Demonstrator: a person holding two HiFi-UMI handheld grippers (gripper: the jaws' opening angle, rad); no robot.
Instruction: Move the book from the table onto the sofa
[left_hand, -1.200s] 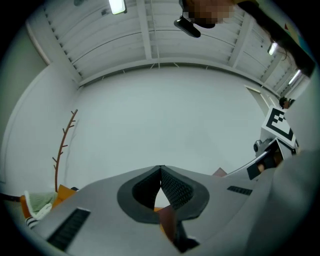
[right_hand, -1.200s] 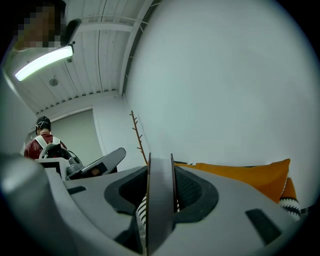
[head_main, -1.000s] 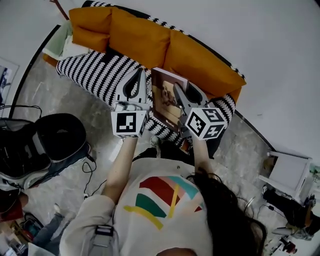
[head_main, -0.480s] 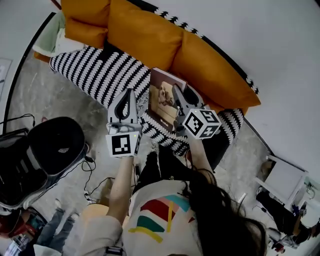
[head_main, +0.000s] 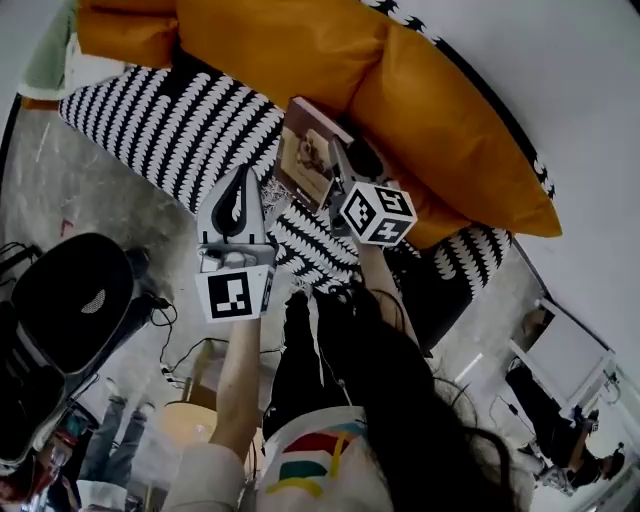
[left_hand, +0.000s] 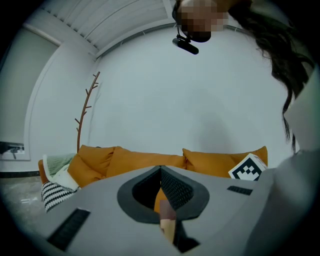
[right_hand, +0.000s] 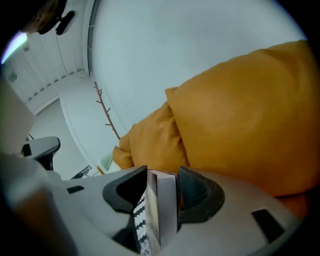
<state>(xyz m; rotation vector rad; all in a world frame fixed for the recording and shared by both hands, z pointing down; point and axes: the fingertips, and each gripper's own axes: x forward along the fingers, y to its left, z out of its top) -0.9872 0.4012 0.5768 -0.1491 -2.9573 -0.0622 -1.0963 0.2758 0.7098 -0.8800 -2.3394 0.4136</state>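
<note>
Right gripper (head_main: 338, 165), jaws just opening, loosely brackets the book (head_main: 303, 160) at the back edge of the black-and-white sofa (head_main: 180, 130) seat, against orange cushions (head_main: 440, 130). Left gripper (head_main: 242, 180) is closed and empty. Grey floor (head_main: 80, 190), white wall (head_main: 560, 80).

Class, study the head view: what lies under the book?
Under the book shows the sofa's black-and-white patterned seat, with an orange cushion behind. The seat directly beneath is covered by the book.

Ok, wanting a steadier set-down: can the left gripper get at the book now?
Probably yes: the left gripper hangs just beside the book with nothing between, but its jaws are shut.
</note>
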